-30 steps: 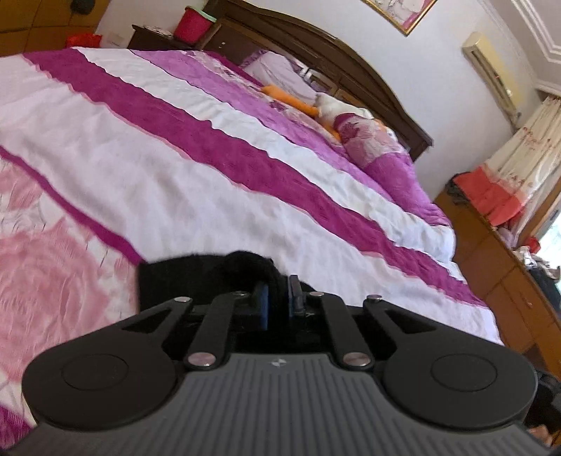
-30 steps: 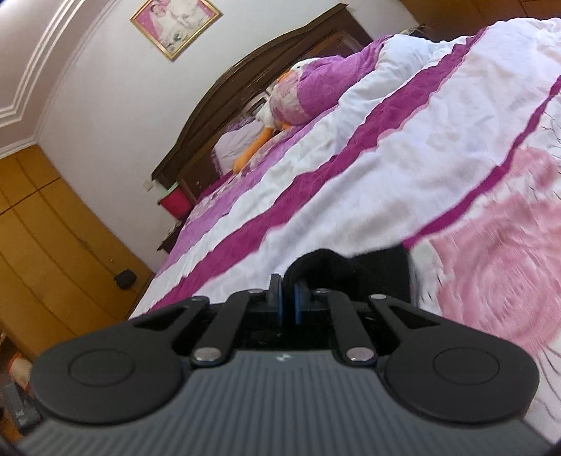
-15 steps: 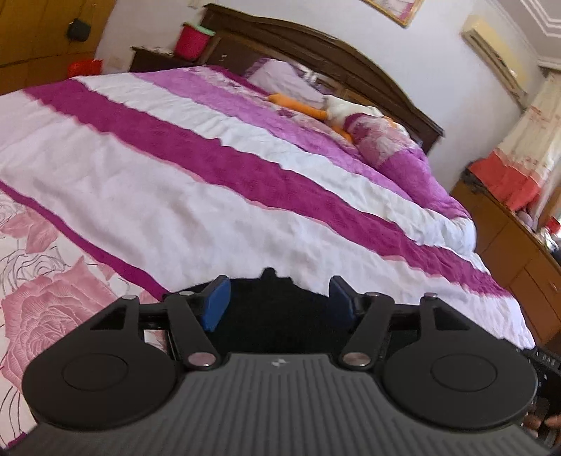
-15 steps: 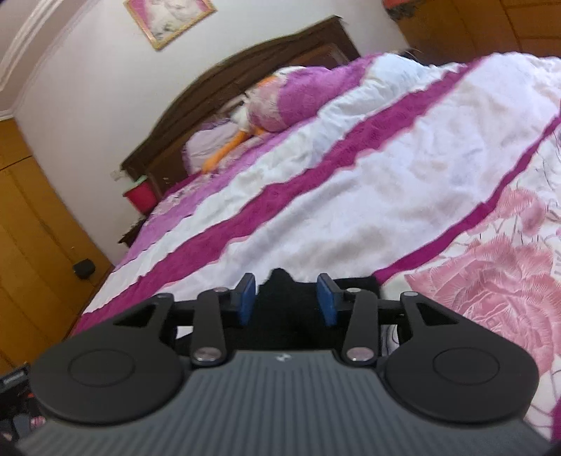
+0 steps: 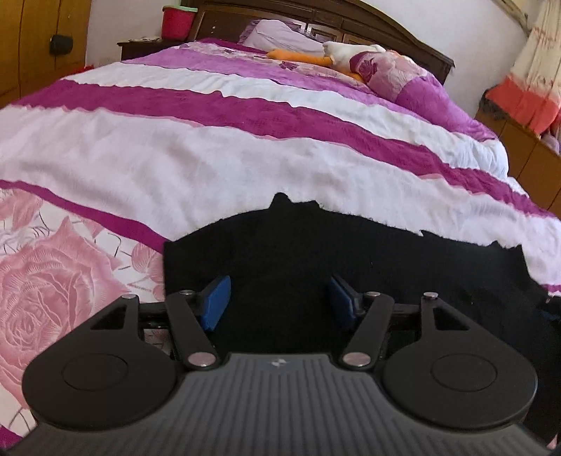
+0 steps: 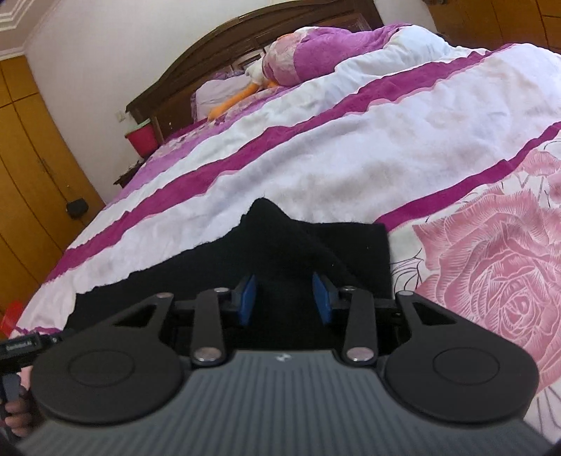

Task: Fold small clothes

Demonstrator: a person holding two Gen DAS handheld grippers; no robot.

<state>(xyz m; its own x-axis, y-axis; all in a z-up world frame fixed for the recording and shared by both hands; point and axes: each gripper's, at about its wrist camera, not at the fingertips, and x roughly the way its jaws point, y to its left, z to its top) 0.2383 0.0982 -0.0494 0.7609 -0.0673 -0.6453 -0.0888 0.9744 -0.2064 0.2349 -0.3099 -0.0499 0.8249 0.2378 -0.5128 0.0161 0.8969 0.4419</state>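
A black garment (image 5: 385,252) lies flat on the bedspread (image 5: 245,158) near the bed's front edge, its far edge ragged with a small peak. My left gripper (image 5: 278,298) hangs open just over the garment's left part, the blue pads (image 5: 215,301) wide apart and pressing on nothing. In the right wrist view the same garment (image 6: 315,242) ends in a square corner at the right. My right gripper (image 6: 284,298) sits above that end with its jaws closing; a raised fold of black cloth runs between the pads (image 6: 247,298), which stand clear of it.
The bedspread is white with magenta stripes and pink roses. At the bed's head are pillows (image 5: 396,70), an orange and white plush toy (image 5: 315,56) and a dark headboard (image 6: 245,38). A red bucket (image 5: 175,21) stands on the nightstand. Wooden wardrobes (image 6: 31,168) line the side.
Both grippers were shut on the black cloth and held it raised. Both have since opened, sunk toward the bed and rolled level, and the garment now lies spread flat.
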